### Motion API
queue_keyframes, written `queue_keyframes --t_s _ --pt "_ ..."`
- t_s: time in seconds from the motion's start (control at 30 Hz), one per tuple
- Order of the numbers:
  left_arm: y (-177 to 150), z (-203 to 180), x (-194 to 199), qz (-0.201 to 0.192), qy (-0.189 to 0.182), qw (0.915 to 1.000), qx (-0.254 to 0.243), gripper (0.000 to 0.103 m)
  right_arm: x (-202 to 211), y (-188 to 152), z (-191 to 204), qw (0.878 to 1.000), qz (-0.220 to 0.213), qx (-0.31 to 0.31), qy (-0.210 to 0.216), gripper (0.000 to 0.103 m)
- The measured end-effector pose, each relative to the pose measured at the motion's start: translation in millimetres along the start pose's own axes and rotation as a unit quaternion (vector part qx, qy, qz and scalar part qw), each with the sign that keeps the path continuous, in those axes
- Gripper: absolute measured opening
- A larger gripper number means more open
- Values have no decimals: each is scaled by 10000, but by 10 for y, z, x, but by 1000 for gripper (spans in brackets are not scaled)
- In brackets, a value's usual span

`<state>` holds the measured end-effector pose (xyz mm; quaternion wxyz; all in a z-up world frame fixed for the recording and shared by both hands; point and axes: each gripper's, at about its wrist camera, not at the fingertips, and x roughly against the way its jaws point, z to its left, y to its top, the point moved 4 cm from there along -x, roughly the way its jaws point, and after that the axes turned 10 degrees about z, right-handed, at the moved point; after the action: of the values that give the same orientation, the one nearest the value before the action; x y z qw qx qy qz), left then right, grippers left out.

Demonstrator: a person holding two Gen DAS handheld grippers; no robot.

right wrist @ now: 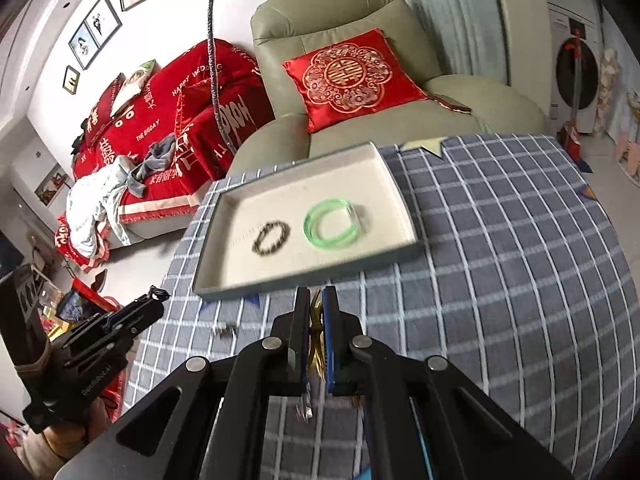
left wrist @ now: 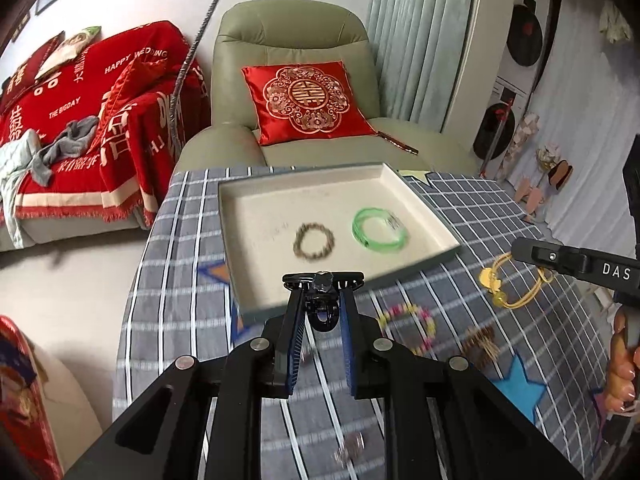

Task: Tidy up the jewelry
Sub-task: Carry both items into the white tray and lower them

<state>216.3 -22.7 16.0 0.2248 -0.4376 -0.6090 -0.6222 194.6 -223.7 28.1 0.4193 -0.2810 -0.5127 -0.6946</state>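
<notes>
Between my left gripper's (left wrist: 323,294) jaws sits a black hair clip (left wrist: 323,300), clamped above the table (left wrist: 180,280); my right gripper (right wrist: 317,312) is pinched tight on a yellow cord bracelet (right wrist: 316,320). Just beyond, the tray (left wrist: 240,280) holds a brown beaded bracelet (left wrist: 314,241) beside a green bangle (left wrist: 379,229).

A shallow rectangular cream-lined tray (left wrist: 424,204) sits on the grey checked tablecloth (left wrist: 480,216), before the pale green leather armchair (left wrist: 292,36). In the tray a dark beaded bracelet (left wrist: 314,241) lies left of a translucent green bangle (left wrist: 379,229) (close, not touching). On the cloth right of the tray lies a yellow cord bracelet (left wrist: 516,280), with a multicoloured bead bracelet (left wrist: 408,326) nearer the camera
</notes>
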Motion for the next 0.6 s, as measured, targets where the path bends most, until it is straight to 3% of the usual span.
queue_keyframes --t_s 0.33,0.6 --pt "514 119 -611 84 238 9995 162 32 -653 710 -24 9996 193 -83 203 6" --pt "687 183 -1142 289 482 9982 213 32 -1136 955 -134 9988 297 -250 293 6"
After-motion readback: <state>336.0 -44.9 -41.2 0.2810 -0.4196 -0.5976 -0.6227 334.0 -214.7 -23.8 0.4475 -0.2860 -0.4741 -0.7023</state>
